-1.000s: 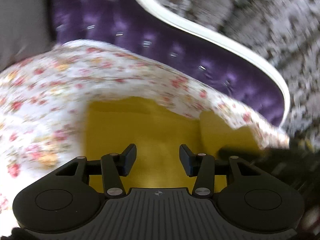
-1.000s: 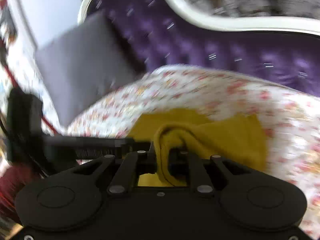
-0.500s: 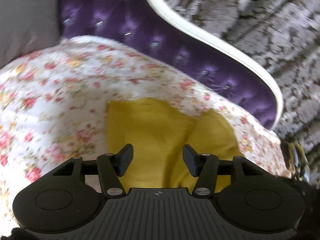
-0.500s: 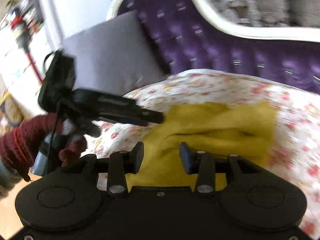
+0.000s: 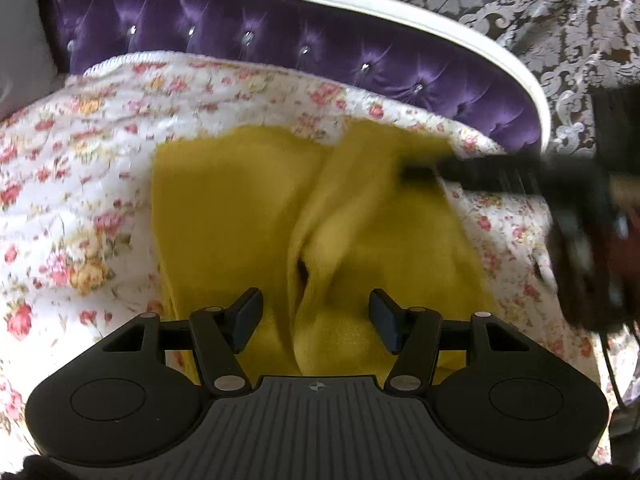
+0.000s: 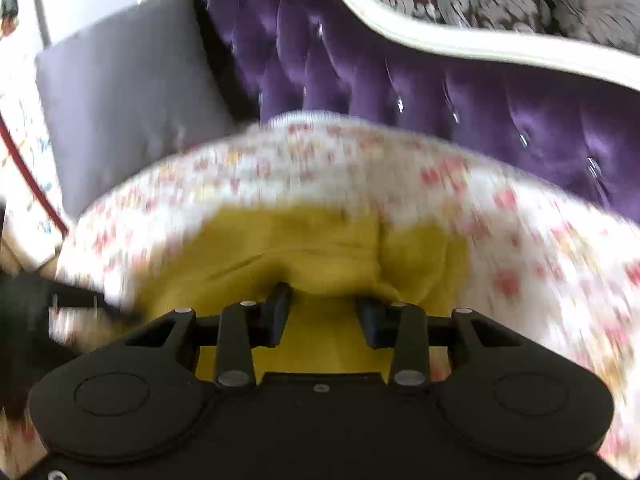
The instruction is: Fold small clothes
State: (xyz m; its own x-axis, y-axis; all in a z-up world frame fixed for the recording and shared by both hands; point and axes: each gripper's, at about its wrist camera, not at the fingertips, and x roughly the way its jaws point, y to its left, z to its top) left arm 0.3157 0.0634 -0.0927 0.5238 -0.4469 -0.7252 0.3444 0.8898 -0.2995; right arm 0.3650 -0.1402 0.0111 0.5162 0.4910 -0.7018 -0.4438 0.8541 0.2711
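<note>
Left wrist view is showing the yellow garment (image 5: 240, 216) lying on the floral cover (image 5: 80, 184) in front of the purple tufted backrest (image 5: 280, 48), a raised fold running down its middle. The left gripper (image 5: 316, 316) is hovering over that fold, its jaws having just been opening, nothing pinched. The right gripper (image 6: 322, 316) is standing spread too after closing slightly, its tips nosing at the bunched cloth, pressing on nothing

One yellow garment (image 5: 240, 216), one grey cushion (image 6: 128, 112), and seemingly two hand-held grippers (image 5: 316, 316).
</note>
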